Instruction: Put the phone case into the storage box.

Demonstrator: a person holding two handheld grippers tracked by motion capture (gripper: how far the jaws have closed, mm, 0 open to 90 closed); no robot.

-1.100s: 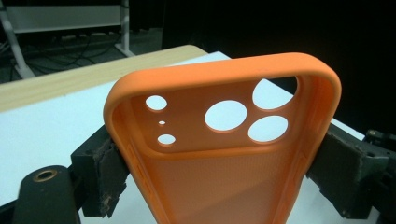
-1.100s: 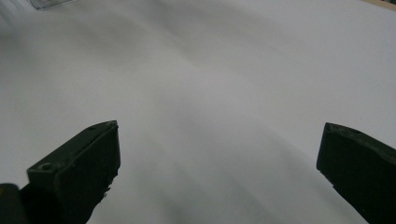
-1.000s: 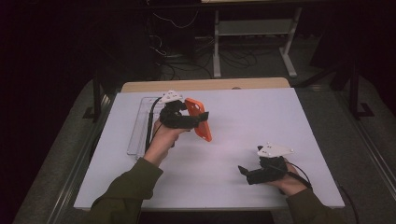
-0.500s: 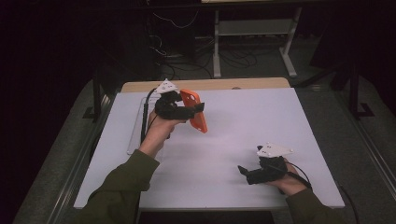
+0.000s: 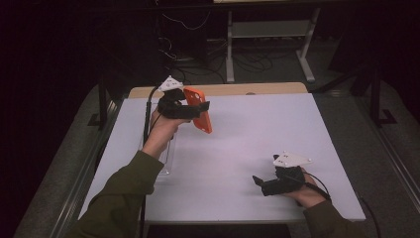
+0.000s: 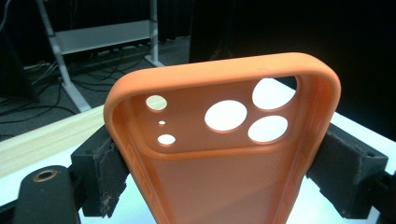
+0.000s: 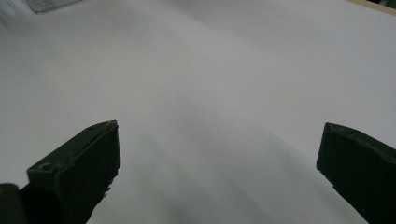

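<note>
Two claws in play: left claw (image 5: 198, 110) clamped across both long edges of orange phone case (image 5: 199, 109), held aloft above far left of desk (image 5: 257, 129); right claw (image 5: 261, 184) spread wide, empty, low near desk. Risk: soft case flexing and slipping from narrow pad contact, dropping to desk. No legible brand or lettering.

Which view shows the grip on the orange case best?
The left gripper view: the case sits close up, both pads pressing its side edges. The high view shows it small and tilted in the left gripper. The right gripper view faces bare table.
</note>
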